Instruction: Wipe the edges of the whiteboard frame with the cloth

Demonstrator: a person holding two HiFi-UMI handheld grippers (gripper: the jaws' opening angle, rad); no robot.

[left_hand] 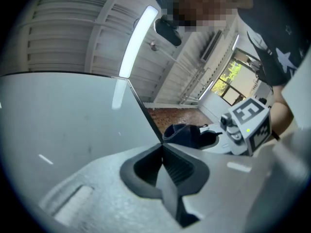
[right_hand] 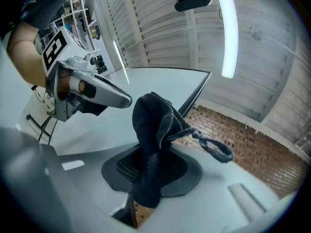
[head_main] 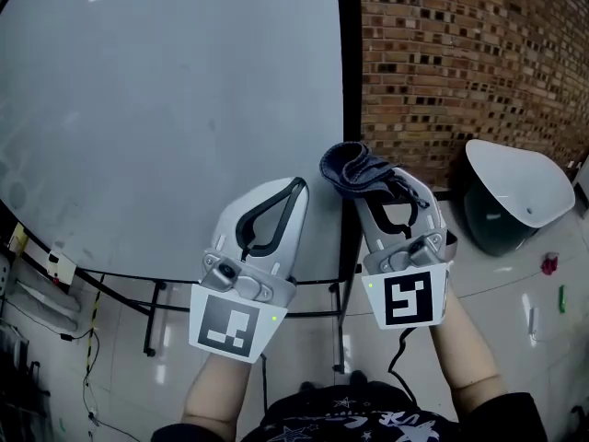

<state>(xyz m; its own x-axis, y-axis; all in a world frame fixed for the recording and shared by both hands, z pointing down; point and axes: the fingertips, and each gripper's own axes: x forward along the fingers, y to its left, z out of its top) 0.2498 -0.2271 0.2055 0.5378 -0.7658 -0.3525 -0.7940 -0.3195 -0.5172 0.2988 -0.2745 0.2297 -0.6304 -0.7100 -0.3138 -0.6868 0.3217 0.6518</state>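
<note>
Clamps the cloth (head_main: 352, 168) in the right gripper (head_main: 375, 190) at the right edge of the whiteboard frame (head_main: 350, 81) (left gripper (head_main: 296, 188) closed, empty), seemingly mid-wipe; needs sliding along it next.

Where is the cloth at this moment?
In the head view, right of centre: the dark cloth is clamped in the right gripper, beside the whiteboard's black right frame edge.
</note>
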